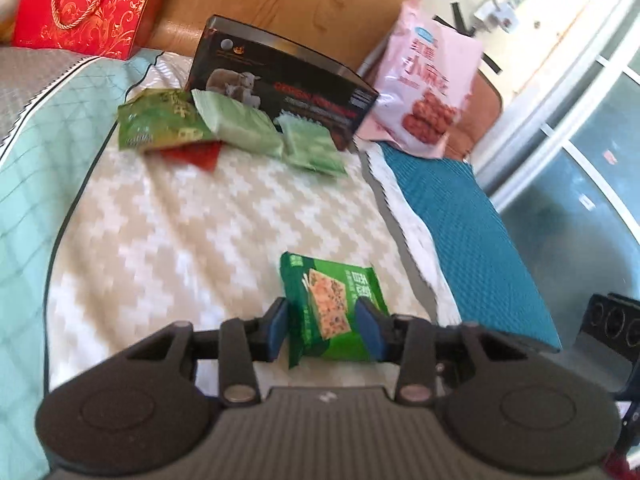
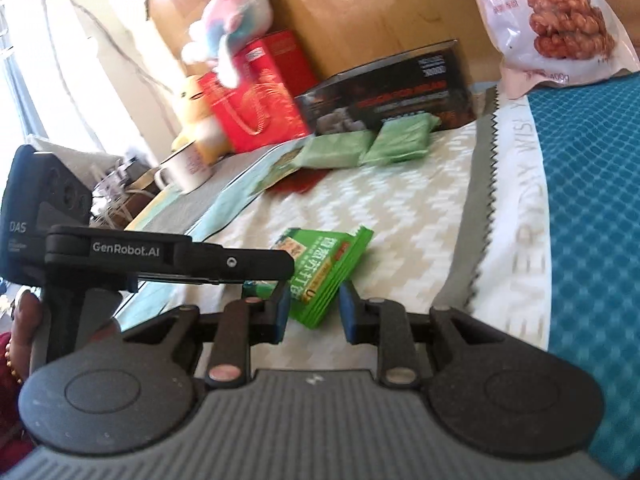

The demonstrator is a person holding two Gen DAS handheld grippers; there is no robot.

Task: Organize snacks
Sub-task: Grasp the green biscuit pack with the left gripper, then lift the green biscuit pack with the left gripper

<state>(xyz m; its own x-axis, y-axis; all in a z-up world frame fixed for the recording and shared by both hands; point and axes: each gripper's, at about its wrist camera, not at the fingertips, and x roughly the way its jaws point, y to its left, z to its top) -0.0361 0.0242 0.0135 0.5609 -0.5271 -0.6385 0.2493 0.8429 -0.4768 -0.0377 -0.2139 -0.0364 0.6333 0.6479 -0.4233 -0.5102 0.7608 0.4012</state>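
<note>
Zigzag mat (image 1: 180, 220) on the bed: snacks gathered against its far edge.
We pinch the green packet (image 1: 334, 304) in our left gripper (image 1: 324, 326); our right gripper (image 2: 314, 308) straddles it, jaws apart, steadying.

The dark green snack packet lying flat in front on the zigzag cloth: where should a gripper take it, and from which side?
Grip the dark green snack packet across its two long side edges, coming from the near end, angled down. It lies flat, and the left gripper already straddles it.
</note>
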